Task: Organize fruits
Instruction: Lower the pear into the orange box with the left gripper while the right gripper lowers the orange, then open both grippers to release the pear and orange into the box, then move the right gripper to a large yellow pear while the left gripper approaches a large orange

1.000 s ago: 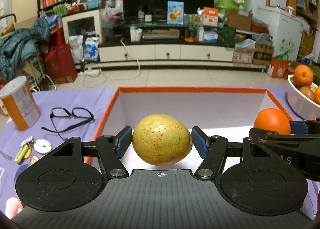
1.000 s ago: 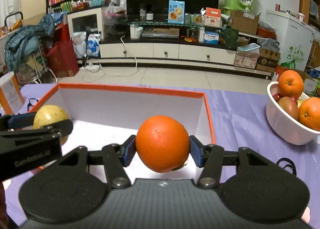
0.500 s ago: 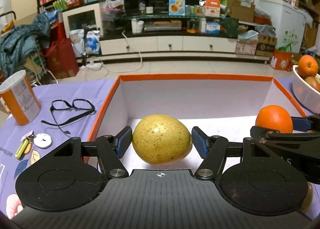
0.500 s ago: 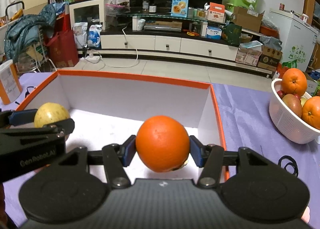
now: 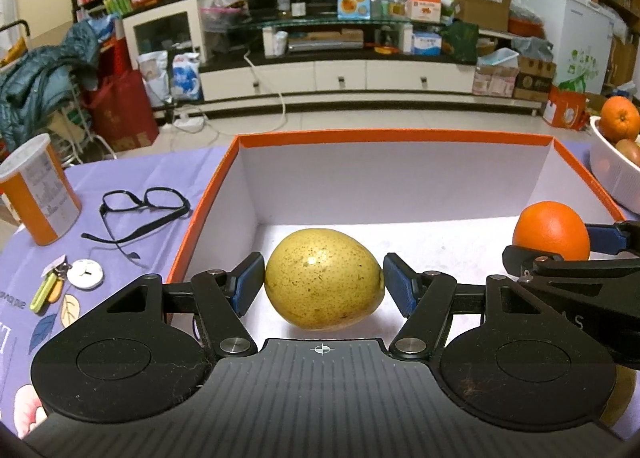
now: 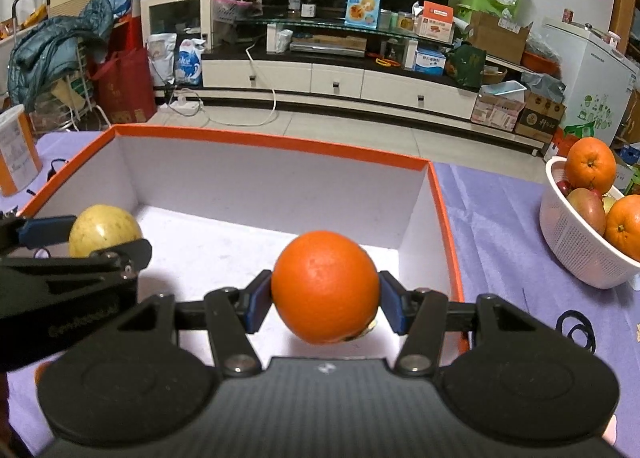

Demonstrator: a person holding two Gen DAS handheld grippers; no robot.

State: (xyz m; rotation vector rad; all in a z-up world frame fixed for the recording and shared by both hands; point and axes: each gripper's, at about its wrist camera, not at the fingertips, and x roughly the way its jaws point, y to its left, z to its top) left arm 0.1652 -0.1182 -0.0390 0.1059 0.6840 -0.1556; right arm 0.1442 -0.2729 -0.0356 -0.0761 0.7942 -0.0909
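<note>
My left gripper (image 5: 324, 284) is shut on a speckled yellow pear (image 5: 323, 278), holding it over the near left part of an orange-rimmed white box (image 5: 392, 135). My right gripper (image 6: 325, 300) is shut on an orange (image 6: 325, 286) over the near right part of the same box (image 6: 272, 145). Each view shows the other hand's fruit: the orange (image 5: 551, 230) at the right edge of the left wrist view, the pear (image 6: 105, 230) at the left of the right wrist view. A white colander bowl (image 6: 580, 254) with oranges and other fruit stands right of the box.
On the purple cloth left of the box lie black glasses (image 5: 144, 203), an orange canister (image 5: 38, 193) and keys with a white tag (image 5: 68, 282). Black hair ties (image 6: 576, 332) lie right of the box. Beyond the table are a TV stand and clutter.
Both views have tipped downward a little, so the box sits lower and shows more of its inside. Both grips are unchanged.
</note>
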